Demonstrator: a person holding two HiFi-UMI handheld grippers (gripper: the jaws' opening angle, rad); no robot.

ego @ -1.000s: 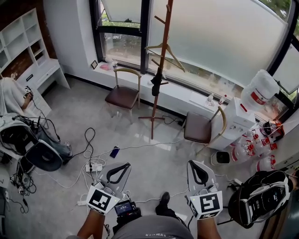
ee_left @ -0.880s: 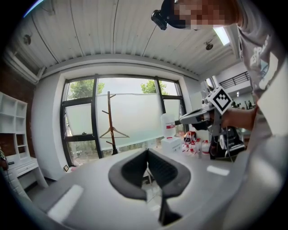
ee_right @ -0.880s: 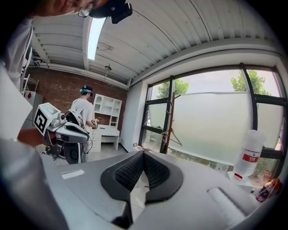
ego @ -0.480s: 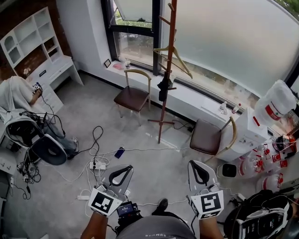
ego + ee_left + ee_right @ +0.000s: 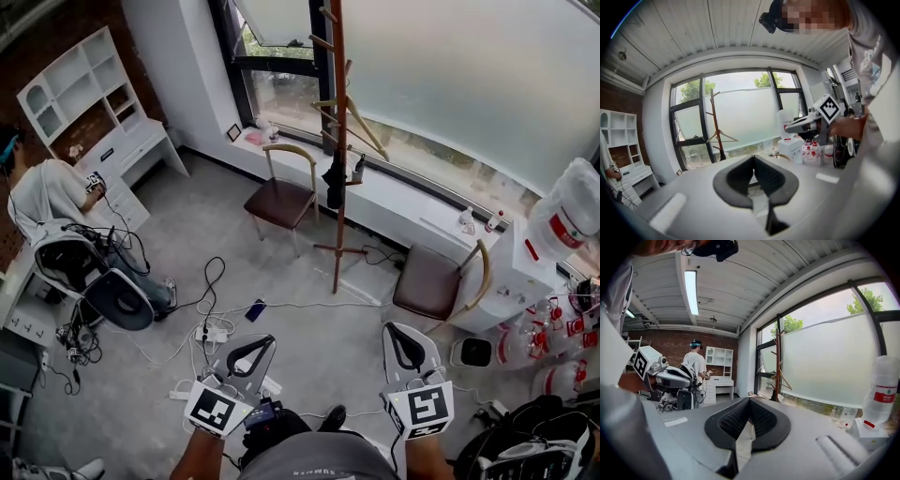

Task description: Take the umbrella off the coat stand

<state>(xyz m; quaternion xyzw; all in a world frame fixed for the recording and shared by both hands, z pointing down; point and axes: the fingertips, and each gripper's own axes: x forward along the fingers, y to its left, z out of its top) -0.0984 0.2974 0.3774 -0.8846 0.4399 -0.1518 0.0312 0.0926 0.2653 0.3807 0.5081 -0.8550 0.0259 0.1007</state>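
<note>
two pairs of fingers, both pressed together on nothing: my grey left gripper and grey right gripper hang low over the grey floor. the dark folded umbrella hangs midway up the tall red-brown wooden coat stand by the window, well apart from both, with a brown-seated wooden chair near its foot.

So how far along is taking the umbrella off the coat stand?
Nothing done yet: the umbrella hangs on the coat stand. In hand: nothing; left gripper and right gripper are shut, empty, well short of it. Left: approach, grip, lift it off.
</note>
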